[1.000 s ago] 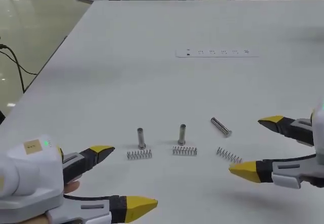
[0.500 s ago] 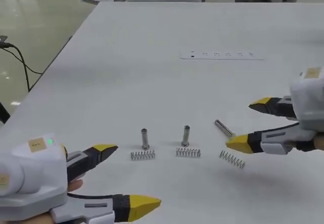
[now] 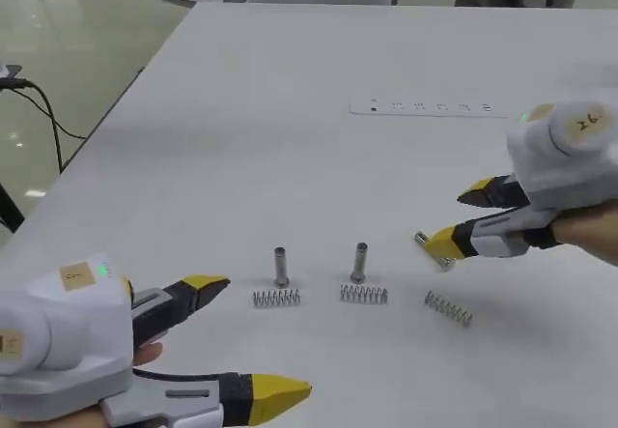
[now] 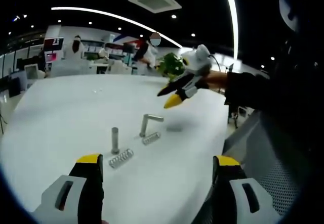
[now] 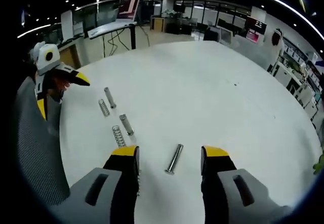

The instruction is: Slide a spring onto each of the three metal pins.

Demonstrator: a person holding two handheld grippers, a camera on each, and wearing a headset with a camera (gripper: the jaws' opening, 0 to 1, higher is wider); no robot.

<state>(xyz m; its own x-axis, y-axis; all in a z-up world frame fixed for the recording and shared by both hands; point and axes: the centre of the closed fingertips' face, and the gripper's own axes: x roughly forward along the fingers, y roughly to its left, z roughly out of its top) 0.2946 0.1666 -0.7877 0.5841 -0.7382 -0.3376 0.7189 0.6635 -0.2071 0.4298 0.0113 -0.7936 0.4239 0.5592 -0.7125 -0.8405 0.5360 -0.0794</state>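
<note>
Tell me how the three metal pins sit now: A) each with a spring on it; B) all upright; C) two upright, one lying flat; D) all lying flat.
C: the left pin and middle pin stand upright, while the right pin lies flat by the open right tongs.

Bright, even overhead light washes the white desk (image 3: 290,109), leaving only faint, soft shadows beneath the pins (image 3: 281,266) and springs (image 3: 276,299). The glossy floor (image 3: 58,32) past the desk's left edge shows glare. The right gripper (image 3: 447,219) looks slightly smeared by motion. In both gripper views the ceiling light strips (image 4: 81,9) bow, and the far room goes soft.
</note>
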